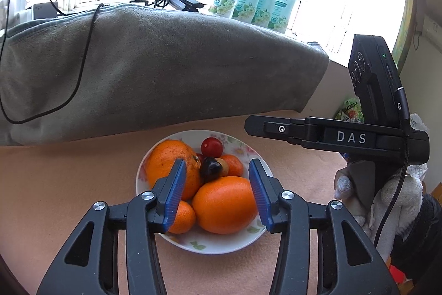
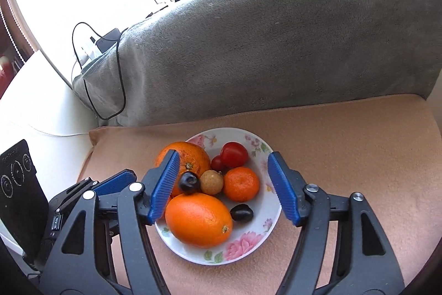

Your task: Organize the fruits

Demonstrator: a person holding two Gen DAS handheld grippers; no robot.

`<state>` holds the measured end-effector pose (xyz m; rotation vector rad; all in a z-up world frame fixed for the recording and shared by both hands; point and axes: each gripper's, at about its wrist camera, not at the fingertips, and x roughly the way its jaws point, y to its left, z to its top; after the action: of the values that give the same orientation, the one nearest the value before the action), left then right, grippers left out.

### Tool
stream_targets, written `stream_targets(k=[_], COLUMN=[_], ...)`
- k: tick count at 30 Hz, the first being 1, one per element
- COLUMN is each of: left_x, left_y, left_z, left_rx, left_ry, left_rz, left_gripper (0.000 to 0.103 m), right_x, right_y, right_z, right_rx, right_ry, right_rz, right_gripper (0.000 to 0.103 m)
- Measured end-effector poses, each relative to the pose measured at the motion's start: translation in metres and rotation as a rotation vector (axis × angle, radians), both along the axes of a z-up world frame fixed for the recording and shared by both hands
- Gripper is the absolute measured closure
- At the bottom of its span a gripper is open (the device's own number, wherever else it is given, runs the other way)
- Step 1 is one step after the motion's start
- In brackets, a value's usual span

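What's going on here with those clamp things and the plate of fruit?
A person holds a two-finger gripper in each hand over a floral plate of fruit on a peach-coloured cloth. Both the left gripper and the right gripper stand open above the plate, gripping nothing. The plate holds two big oranges, smaller mandarins, red tomatoes, dark fruits and a pale brown round one. All of them lie on the plate.

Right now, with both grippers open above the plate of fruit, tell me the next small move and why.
Probably lift both grippers clear. The left gripper and right gripper hang open and empty over the plate, and every fruit in view, like the big orange, already lies on it.
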<state>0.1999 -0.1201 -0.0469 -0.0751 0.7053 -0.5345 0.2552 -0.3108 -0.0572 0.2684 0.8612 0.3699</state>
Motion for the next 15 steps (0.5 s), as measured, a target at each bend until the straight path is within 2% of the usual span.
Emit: stream_targets(k=[2,5,8,12,15], left_x=[-0.005,-0.014,-0.025,-0.040,-0.054], left_y=[0.004,0.011,0.019,0.027,0.031], left_z=[0.002,0.004,0.007,0.012,0.016], left_rx=[0.000,0.004,0.005,0.015,0.029], left_ry=[-0.001,-0.006,-0.004,-0.009,-0.026], left_rz=[0.007,0.029,0.052,0.078,0.093], left_gripper=[0.057,0.049,0.049,0.039,0.039], right_x=[-0.011,-0.027,-0.043,-0.066,-0.085], right_y=[0.000,-0.002,-0.003,-0.001,-0.001], right_z=[0.005,0.012,0.019,0.028,0.033], right_rx=[-0.013,-0.027,-0.035,-0.081,-0.115], right_ry=[-0.023,-0.049,-0.080,-0.115,-0.148], right_rz=[-0.006,-0.017,-0.028,-0.038,-0.048], right_gripper=[0.027,0.023,0.019,0.017,0.011])
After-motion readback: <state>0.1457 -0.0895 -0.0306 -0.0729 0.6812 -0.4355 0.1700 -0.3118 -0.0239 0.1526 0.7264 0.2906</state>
